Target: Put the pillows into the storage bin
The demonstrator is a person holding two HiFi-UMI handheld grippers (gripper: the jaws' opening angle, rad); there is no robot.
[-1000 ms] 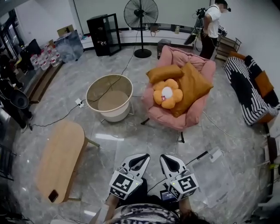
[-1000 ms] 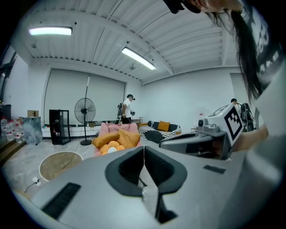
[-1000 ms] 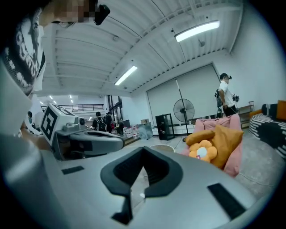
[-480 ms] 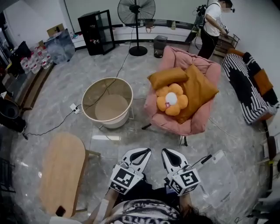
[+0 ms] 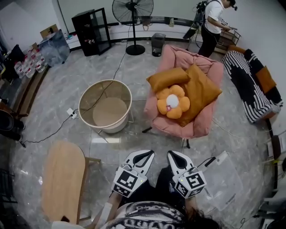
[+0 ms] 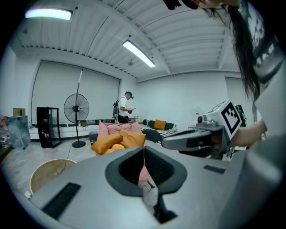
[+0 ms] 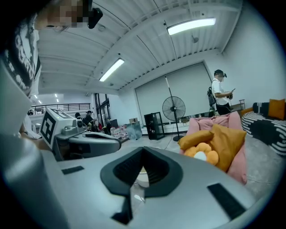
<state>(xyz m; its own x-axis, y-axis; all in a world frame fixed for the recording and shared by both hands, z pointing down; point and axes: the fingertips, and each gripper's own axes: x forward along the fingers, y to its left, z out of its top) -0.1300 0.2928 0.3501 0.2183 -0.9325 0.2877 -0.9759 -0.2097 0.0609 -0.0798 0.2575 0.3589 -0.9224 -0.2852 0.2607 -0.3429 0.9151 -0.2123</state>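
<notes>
On a pink chair (image 5: 203, 123) lie three pillows: a long orange pillow (image 5: 167, 78), a square orange pillow (image 5: 199, 92) and an orange flower pillow (image 5: 173, 102). The round beige storage bin (image 5: 91, 91) stands on the floor left of the chair, and nothing lies in it. My left gripper (image 5: 147, 153) and right gripper (image 5: 172, 154) are side by side low in the head view, well short of the chair. Both are shut with nothing between their jaws. The left gripper view shows its shut left gripper (image 6: 144, 148) with the pillows (image 6: 117, 140) far ahead; the right gripper (image 7: 143, 150) faces the square orange pillow (image 7: 225, 142).
An oval wooden table (image 5: 62, 179) stands at the lower left. Cables and a power strip (image 5: 71, 112) lie on the floor by the bin. A standing fan (image 5: 132, 9), a black cabinet (image 5: 91, 31), a striped sofa (image 5: 248, 85) and a person (image 5: 210, 27) are at the back.
The chair, pillows and bin have drifted leftward and slightly down in the head view as the person steps forward. Both grippers stay shut and hold their place in the view.
</notes>
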